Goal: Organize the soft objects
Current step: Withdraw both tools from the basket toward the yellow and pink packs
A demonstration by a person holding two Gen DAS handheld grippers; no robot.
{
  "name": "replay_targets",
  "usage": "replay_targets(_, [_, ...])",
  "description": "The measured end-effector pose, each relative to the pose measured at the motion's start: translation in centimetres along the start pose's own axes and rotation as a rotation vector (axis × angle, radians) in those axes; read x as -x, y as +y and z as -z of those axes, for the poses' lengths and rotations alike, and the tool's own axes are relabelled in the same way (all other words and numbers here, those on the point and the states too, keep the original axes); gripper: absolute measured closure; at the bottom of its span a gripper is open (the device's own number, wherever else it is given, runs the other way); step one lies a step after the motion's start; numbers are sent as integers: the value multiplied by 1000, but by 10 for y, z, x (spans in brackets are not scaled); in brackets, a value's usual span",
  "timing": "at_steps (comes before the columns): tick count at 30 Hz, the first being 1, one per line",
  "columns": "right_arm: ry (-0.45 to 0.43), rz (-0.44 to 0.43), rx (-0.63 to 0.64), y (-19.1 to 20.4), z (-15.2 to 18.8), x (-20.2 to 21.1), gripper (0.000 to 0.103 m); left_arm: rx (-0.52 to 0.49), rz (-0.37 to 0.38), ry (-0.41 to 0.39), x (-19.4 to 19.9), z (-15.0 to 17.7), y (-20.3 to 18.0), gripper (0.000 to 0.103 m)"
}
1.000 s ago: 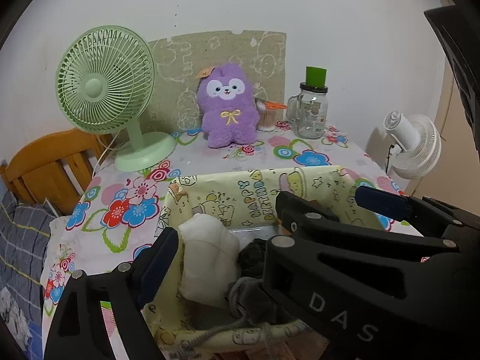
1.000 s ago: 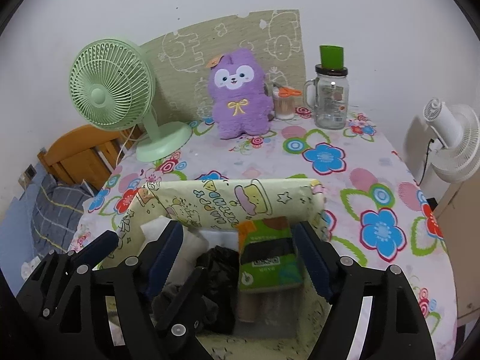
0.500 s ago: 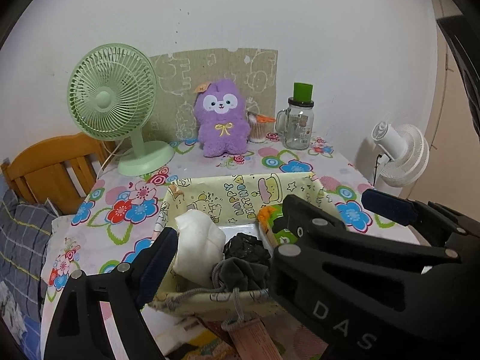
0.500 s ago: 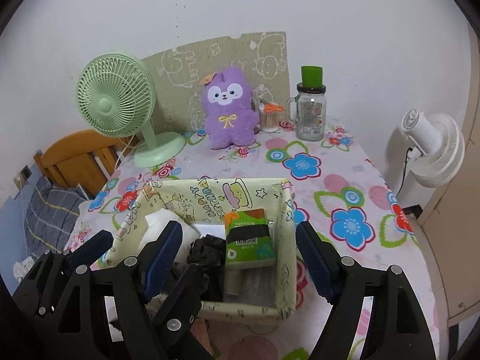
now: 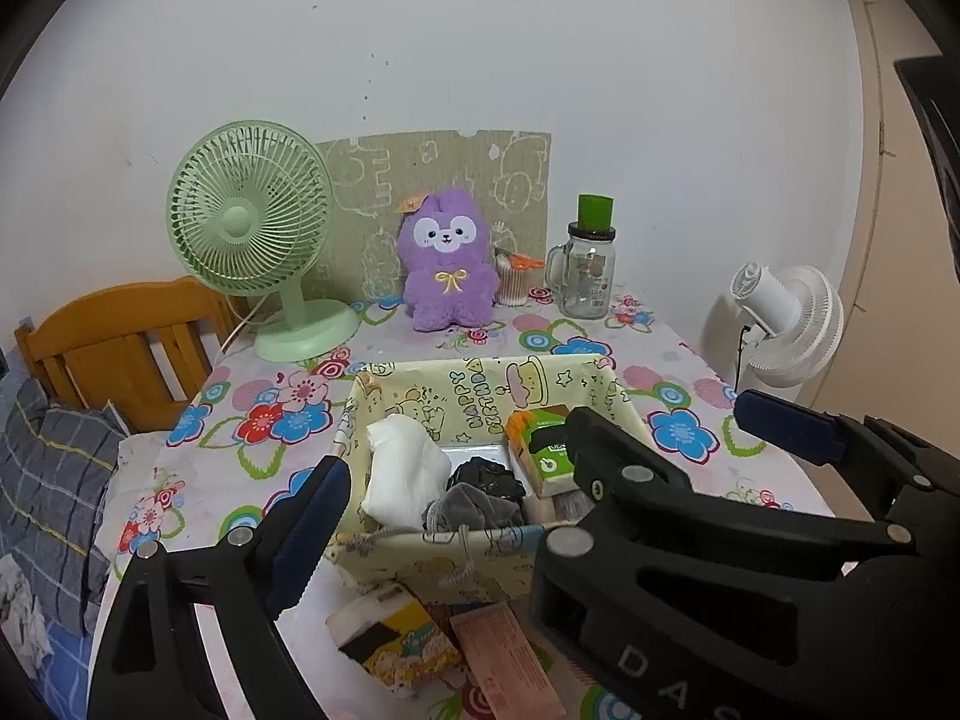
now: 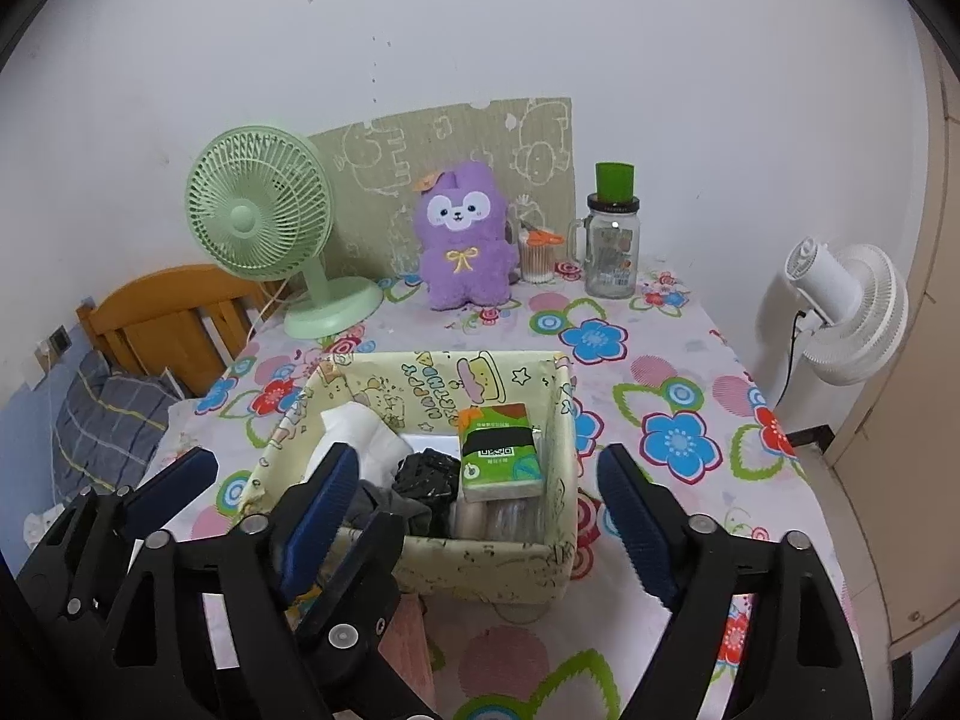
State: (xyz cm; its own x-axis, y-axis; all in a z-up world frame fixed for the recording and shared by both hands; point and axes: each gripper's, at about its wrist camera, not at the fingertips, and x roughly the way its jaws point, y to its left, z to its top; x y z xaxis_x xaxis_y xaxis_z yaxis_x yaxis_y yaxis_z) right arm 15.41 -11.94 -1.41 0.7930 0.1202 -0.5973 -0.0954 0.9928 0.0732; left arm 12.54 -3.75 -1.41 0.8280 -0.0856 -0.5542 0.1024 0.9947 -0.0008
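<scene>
A yellow cartoon-print fabric box (image 5: 480, 384) (image 6: 444, 372) stands on the flowered table. In it are a white soft bundle (image 5: 402, 474) (image 6: 366, 432), a black bundle (image 5: 486, 480), a grey drawstring pouch (image 5: 474, 510) and a green tissue pack (image 5: 540, 450) (image 6: 498, 450). A purple plush (image 5: 447, 264) (image 6: 465, 240) sits upright at the back. My left gripper (image 5: 510, 450) and right gripper (image 6: 474, 462) hover side by side, overlapping, short of the box's near wall. Both sets of jaws are opening, with nothing pressed between the pads.
A green fan (image 5: 252, 228), a swab cup (image 5: 513, 282) and a glass jar mug (image 5: 588, 276) line the back. A white fan (image 5: 786, 324) stands past the right edge, a wooden frame (image 5: 120, 336) at the left. Flat packets (image 5: 396, 642) lie before the box.
Both grippers have drawn back and up from the box, which now shows whole. The right fingers no longer flank the tissue pack. The packets in front have come into view.
</scene>
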Motion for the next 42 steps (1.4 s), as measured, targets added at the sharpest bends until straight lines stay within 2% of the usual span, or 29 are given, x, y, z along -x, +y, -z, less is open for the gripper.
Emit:
replay_targets(11, [-48, 1, 8, 3, 18, 29, 14, 10, -11, -31, 25, 15, -2, 5])
replay_targets(20, [-42, 13, 25, 7, 41, 36, 13, 1, -24, -36, 36, 38, -4, 4])
replay_targets(26, [-38, 17, 49, 13, 55, 37, 13, 26, -10, -17, 37, 54, 2, 3])
replay_targets(36, [-12, -14, 57, 24, 82, 26, 13, 14, -36, 19, 33, 81, 10, 3])
replay_targets(42, [-13, -6, 77, 29, 99, 18, 13, 9, -14, 58, 22, 97, 16, 3])
